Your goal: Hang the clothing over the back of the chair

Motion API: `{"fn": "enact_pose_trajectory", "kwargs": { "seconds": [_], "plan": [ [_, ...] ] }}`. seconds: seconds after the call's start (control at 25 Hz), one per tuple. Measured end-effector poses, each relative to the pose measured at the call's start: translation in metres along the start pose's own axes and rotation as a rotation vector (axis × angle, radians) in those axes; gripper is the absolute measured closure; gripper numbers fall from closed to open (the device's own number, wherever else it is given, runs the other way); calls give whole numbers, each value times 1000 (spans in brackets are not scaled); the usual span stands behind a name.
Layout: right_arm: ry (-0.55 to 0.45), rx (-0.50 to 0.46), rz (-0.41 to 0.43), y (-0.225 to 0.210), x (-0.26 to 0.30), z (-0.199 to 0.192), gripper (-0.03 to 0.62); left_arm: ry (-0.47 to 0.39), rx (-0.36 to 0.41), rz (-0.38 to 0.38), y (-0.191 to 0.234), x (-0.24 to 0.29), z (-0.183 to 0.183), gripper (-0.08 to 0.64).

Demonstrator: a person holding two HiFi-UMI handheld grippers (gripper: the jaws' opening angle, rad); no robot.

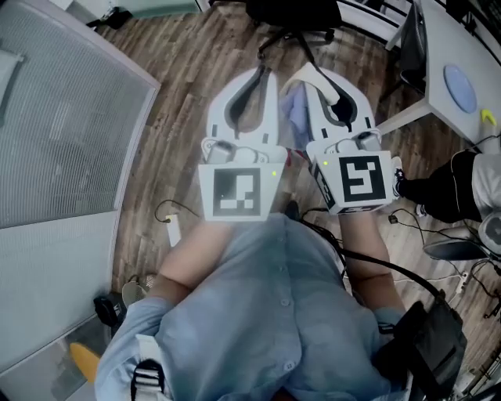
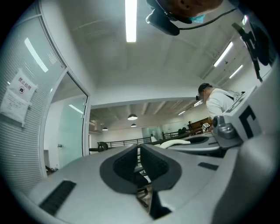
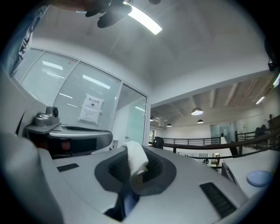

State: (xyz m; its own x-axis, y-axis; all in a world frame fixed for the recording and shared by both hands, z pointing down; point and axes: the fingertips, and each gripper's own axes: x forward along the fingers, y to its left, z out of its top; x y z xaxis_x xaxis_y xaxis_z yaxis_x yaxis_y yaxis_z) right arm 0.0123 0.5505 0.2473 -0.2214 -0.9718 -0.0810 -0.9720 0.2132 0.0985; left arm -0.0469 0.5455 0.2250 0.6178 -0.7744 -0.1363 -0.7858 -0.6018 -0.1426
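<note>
Both grippers are held out level, side by side above the wooden floor. My right gripper (image 1: 315,74) (image 3: 135,162) is shut on the clothing (image 1: 294,111). A white fold of the clothing (image 3: 134,158) sticks up between its pads, and pale blue cloth hangs below them. In the head view the garment droops between the two grippers. My left gripper (image 1: 261,72) (image 2: 139,153) is shut, and I see no cloth between its pads. A black office chair (image 1: 296,17) stands just beyond the grippers, at the top edge of the head view.
A white desk (image 1: 438,59) with a blue disc (image 1: 460,88) is at the right. A person's black-trousered leg (image 1: 442,188) stands beside it. A frosted glass partition (image 1: 63,117) runs along the left. Cables (image 1: 168,213) lie on the floor. Another person in white (image 2: 218,101) shows in the left gripper view.
</note>
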Motion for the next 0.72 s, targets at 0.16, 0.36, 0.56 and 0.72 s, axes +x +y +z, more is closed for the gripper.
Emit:
{"fn": "enact_pose_trajectory", "kwargs": {
  "seconds": [0.16,0.36,0.56,0.72],
  "plan": [
    [35,10,51,0,14,-5,572,40,-23,34,11,8,-10,535],
    [36,7,92,-1,31,-9,571,52,-10,63,24,18,-20,535],
    [31,0,104,-9,71,-17,571,76,0,59,46,48,-36,535],
    [33,-1,93,-24,121,-25,572,56,0,53,74,92,-46,535]
  ]
}}
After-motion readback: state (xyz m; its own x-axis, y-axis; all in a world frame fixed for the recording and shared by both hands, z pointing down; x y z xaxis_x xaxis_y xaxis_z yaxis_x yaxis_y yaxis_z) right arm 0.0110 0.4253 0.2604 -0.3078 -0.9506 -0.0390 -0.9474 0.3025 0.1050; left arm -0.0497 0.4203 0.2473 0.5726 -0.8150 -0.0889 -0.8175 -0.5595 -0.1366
